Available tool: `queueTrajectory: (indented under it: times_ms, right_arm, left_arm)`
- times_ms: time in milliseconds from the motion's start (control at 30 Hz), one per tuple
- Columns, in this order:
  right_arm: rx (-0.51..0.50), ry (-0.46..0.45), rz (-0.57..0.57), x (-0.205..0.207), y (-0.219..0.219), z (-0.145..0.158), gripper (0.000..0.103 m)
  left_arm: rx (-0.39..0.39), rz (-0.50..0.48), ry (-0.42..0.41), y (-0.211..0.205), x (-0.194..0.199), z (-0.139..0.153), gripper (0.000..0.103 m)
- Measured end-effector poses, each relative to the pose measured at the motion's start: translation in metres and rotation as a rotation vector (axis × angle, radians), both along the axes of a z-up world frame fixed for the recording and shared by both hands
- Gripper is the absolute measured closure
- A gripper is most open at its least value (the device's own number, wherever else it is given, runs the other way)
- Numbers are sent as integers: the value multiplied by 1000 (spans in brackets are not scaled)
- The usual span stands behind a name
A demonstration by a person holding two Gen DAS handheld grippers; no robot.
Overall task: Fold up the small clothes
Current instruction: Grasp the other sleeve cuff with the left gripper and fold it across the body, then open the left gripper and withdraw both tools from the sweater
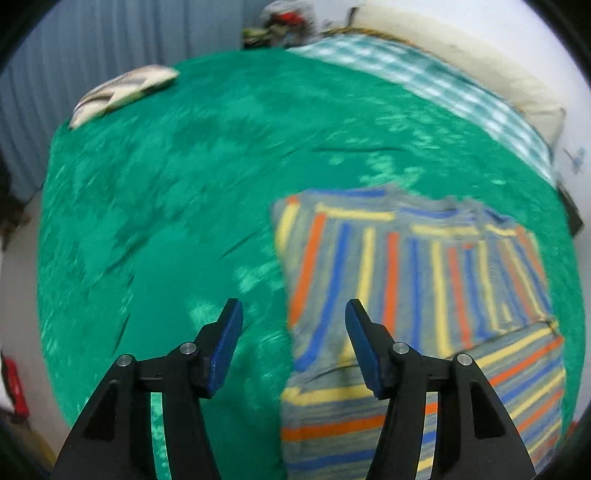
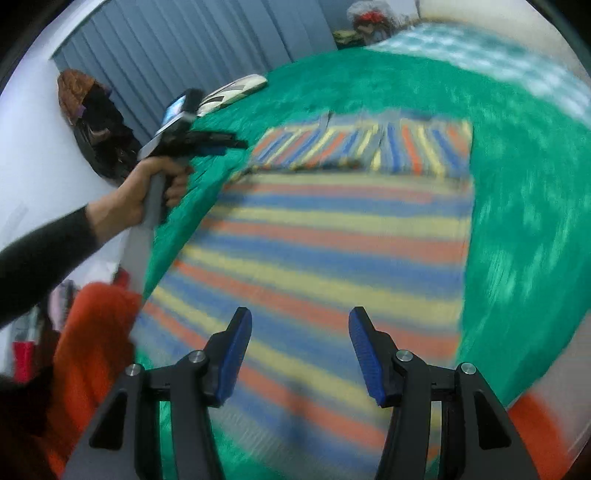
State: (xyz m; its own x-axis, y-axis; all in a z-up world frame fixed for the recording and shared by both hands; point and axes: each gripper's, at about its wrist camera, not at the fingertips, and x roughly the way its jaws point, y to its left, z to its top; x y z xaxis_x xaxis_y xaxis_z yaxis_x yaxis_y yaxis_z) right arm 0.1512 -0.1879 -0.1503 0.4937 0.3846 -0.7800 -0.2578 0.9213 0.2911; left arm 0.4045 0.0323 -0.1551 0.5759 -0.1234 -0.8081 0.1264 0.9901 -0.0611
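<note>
A small striped garment (image 1: pixel 413 295), grey with orange, blue and yellow stripes, lies partly folded on a green bedspread (image 1: pixel 177 206). In the left wrist view my left gripper (image 1: pixel 294 314) is open and empty, hovering over the garment's left edge. In the right wrist view the garment (image 2: pixel 332 240) fills the middle, with a folded-over band at its far end. My right gripper (image 2: pixel 300 321) is open and empty above the garment's near part. The left gripper (image 2: pixel 207 142) also shows there, held in a hand at the garment's far left corner.
A folded pale striped cloth (image 1: pixel 122 92) lies at the far left of the bed. A green checked sheet (image 1: pixel 424 77) and a cream pillow (image 1: pixel 480 62) lie at the far right. A clothes pile (image 2: pixel 369 18) sits beyond the bed. Grey curtains (image 2: pixel 192 44) hang behind.
</note>
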Motion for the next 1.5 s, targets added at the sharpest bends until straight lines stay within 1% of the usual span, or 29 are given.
queueTrajectory:
  times_ms: [67, 100, 200, 233, 267, 300, 367, 400, 433, 467, 500, 533, 567, 633, 700, 733, 800, 833, 933, 1000, 1067, 1133, 1200, 1233, 1267, 1300, 1367, 1433, 1500]
  right_arm:
    - [-61, 19, 4, 46, 1, 8, 48]
    - [-71, 34, 5, 66, 1, 8, 48]
    - [-144, 42, -57, 140, -3, -5, 49]
    - [-192, 38, -83, 165, -3, -13, 54]
    - [-237, 22, -99, 187, -2, -20, 61]
    - [-252, 13, -100, 200, -1, -24, 62]
    - [-217, -6, -70, 222, 6, -33, 62]
    - [-176, -15, -31, 228, 15, -38, 62]
    - [-134, 5, 27, 234, 23, -48, 62]
    - [-115, 57, 78, 237, 32, -60, 62]
    - [-126, 135, 120, 238, 41, -77, 62]
    - [-181, 136, 137, 233, 46, -83, 62]
    - [-211, 111, 154, 225, 49, -81, 62]
    - [-208, 118, 174, 206, 45, -72, 63]
    - [-220, 94, 165, 177, 37, -57, 62]
    - [-233, 68, 171, 157, 32, -47, 59]
    - [-250, 32, 157, 120, 24, -33, 52]
    - [-248, 19, 142, 99, 19, -28, 45]
    - [-240, 13, 94, 46, 13, -23, 44]
    - [-239, 13, 63, 12, 13, -23, 44]
    - [-226, 22, 20, -15, 14, -27, 44]
    - [-201, 37, -20, -35, 12, -34, 44]
    - [-212, 48, -57, -48, 10, -43, 44]
    - [-216, 73, -72, -53, 9, -50, 44]
    - [-218, 94, -82, -58, 7, -55, 44]
    - [-225, 91, -96, -61, 6, -56, 44]
    - [-238, 42, -106, -66, 8, -46, 44]
    - [-228, -9, -109, -70, 8, -36, 44]
    - [-211, -40, -134, -74, 5, -32, 44]
  left_arm:
    - [39, -57, -2, -15, -2, -7, 43]
    - [61, -68, 10, -18, -1, -13, 43]
    - [177, -55, 83, -20, 8, -40, 44]
    - [187, -41, 89, -16, 8, -46, 43]
    - [161, -31, 80, -10, 7, -49, 39]
    - [139, -17, 74, -5, 5, -48, 35]
    - [109, -1, 80, 2, 5, -49, 34]
    - [102, 0, 82, 3, 6, -50, 34]
    - [103, 0, 82, 3, 5, -50, 34]
    - [107, 1, 83, 4, 5, -49, 33]
    - [108, 6, 84, 6, 5, -49, 33]
    - [106, 14, 85, 8, 2, -46, 33]
    - [98, 23, 79, 12, -4, -41, 33]
    - [88, 34, 58, 16, -26, -29, 33]
    - [70, 34, 41, 19, -55, -18, 29]
    - [52, 27, 39, 20, -71, -14, 28]
    - [18, 5, 38, 17, -109, -9, 22]
    - [5, -10, 42, 13, -133, -9, 22]
    - [-7, -64, 67, -2, -184, -14, 21]
    - [13, -118, 90, -15, -216, -22, 21]
    - [67, -167, 104, -28, -243, -32, 20]
    - [141, -197, 111, -39, -261, -46, 19]
    - [171, -188, 74, -41, -268, -48, 16]
    - [185, -188, 65, -42, -268, -46, 16]
    - [187, -190, 68, -42, -267, -44, 16]
    - [183, -185, 68, -41, -265, -40, 16]
    - [147, -174, 49, -38, -270, -33, 16]
    - [120, -174, 41, -35, -276, -29, 16]
    - [122, -177, 41, -34, -281, -30, 16]
